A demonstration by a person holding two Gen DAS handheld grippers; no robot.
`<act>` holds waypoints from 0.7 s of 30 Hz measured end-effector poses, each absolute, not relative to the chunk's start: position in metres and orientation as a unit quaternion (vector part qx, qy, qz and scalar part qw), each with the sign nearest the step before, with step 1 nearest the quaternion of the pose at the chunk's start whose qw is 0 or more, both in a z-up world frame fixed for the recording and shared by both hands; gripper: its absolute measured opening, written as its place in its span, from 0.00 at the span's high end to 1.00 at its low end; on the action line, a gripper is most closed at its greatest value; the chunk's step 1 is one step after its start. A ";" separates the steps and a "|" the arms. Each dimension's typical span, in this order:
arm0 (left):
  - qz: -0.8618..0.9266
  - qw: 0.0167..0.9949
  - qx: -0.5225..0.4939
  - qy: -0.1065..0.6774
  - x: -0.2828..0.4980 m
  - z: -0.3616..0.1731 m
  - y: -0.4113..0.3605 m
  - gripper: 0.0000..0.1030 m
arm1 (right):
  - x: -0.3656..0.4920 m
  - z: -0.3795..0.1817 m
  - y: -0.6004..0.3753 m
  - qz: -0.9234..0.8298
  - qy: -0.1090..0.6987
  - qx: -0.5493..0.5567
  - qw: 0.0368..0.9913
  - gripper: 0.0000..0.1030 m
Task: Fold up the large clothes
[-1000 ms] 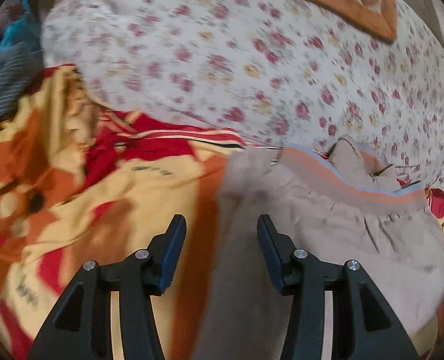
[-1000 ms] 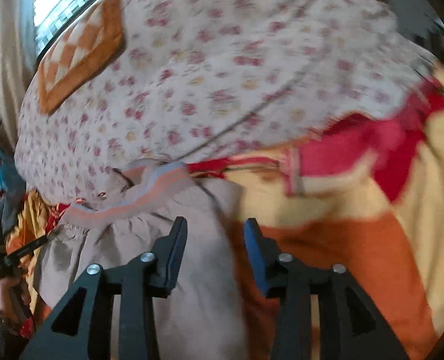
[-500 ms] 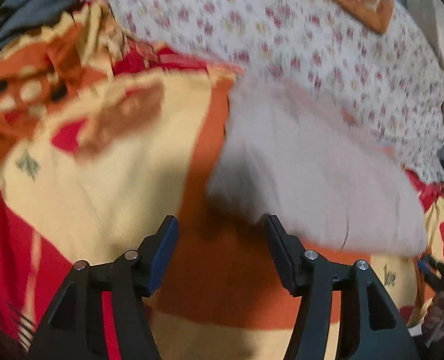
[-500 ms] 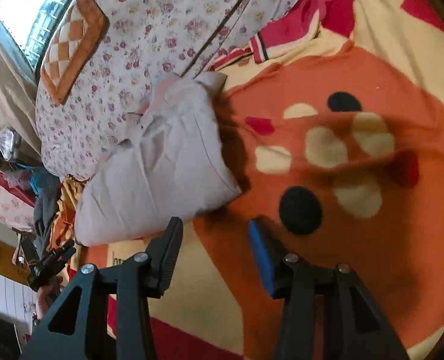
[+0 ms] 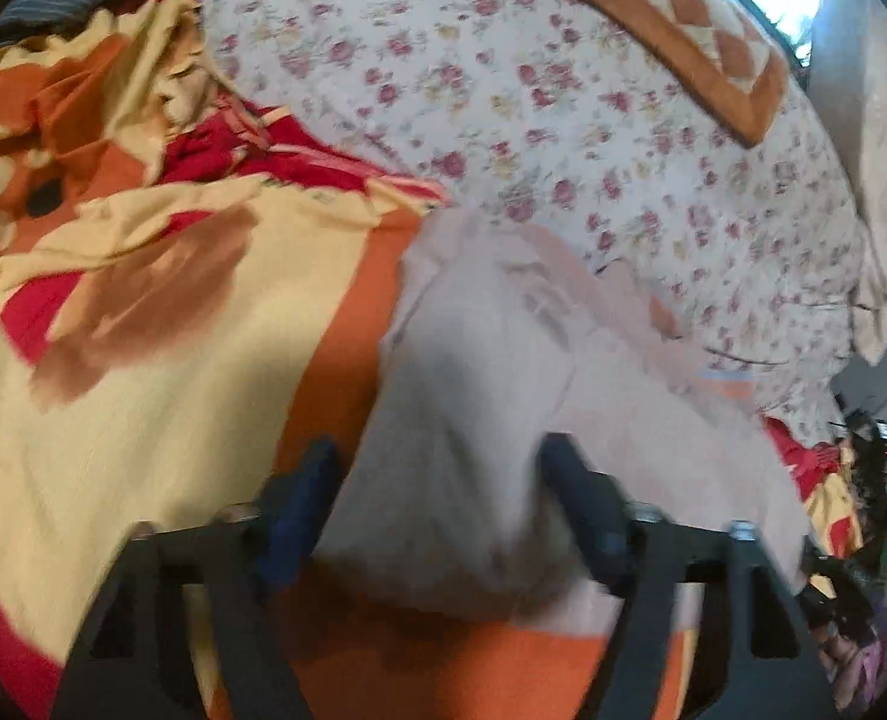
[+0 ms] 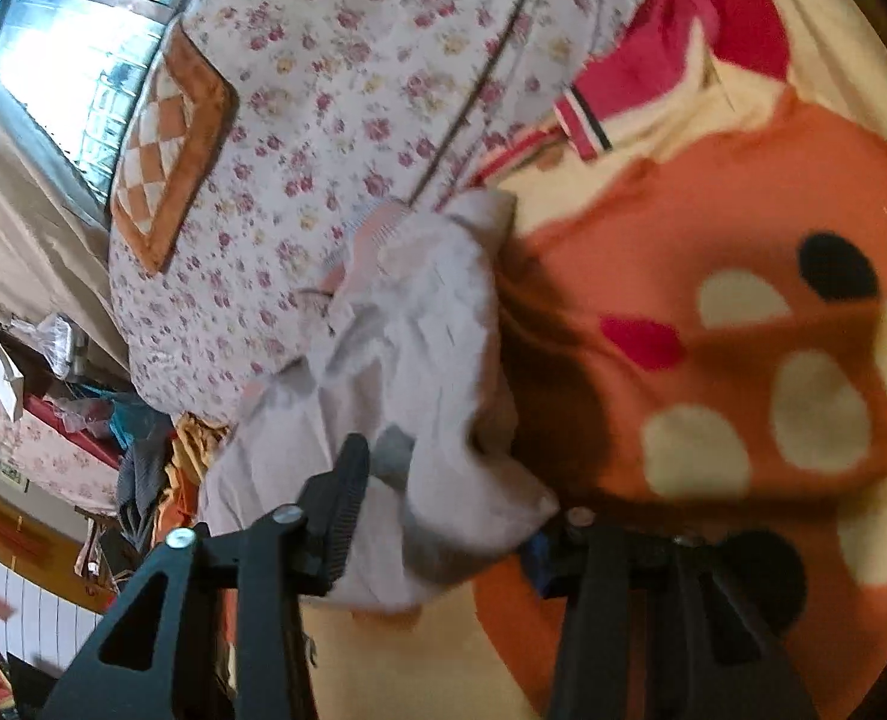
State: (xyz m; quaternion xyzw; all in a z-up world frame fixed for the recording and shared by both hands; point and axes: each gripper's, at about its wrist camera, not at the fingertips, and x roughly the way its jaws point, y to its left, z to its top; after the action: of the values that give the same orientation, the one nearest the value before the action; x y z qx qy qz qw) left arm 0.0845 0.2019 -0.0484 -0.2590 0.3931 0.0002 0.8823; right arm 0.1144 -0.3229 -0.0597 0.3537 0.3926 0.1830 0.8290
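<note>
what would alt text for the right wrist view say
The right tongs sit open around the near edge of a folded pale garment, which bulges between the two fingers. The garment lies on an orange, cream and red blanket, with a floral sheet behind it.

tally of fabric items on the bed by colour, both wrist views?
Beige-grey garment: 1
Orange, cream and red cartoon blanket: 1
Floral white quilt: 1
Orange checkered cushion: 1
Total: 4
The dark striped fabric at the left view's top corner is too cropped to count.
</note>
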 end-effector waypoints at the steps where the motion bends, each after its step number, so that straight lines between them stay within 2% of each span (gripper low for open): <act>1: 0.002 0.883 -0.250 0.397 0.088 -0.049 0.202 0.78 | 0.116 -0.058 -0.321 0.176 0.395 0.338 0.836 0.83; 2: 0.003 0.882 -0.244 0.403 0.089 -0.052 0.201 0.96 | 0.118 -0.057 -0.319 0.170 0.397 0.329 0.840 0.90; 3: 0.004 0.882 -0.239 0.405 0.088 -0.053 0.199 1.00 | 0.119 -0.056 -0.319 0.169 0.395 0.328 0.841 0.93; 8: -0.011 0.896 -0.177 0.407 0.064 -0.027 0.179 1.00 | 0.094 -0.023 -0.334 0.177 0.349 0.322 0.862 0.97; 13: -0.034 0.881 -0.198 0.427 0.017 -0.010 0.165 1.00 | 0.051 0.003 -0.356 0.193 0.334 0.312 0.868 0.97; 16: -0.035 0.874 -0.205 0.438 -0.012 -0.008 0.155 1.00 | 0.020 -0.003 -0.371 0.190 0.353 0.322 0.858 0.97; 18: -0.017 0.874 -0.189 0.447 -0.022 -0.014 0.149 1.00 | 0.009 -0.014 -0.377 0.182 0.384 0.323 0.846 0.95; 21: 0.019 0.872 -0.200 0.447 -0.025 -0.017 0.158 1.00 | 0.008 -0.022 -0.393 0.149 0.396 0.343 0.839 0.87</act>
State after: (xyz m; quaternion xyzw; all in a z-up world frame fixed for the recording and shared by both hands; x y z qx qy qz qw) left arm -0.0249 0.1579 -0.0174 -0.1999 0.4467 0.0191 0.8718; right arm 0.0076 -0.3935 -0.0220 0.3427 0.3956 0.1494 0.8389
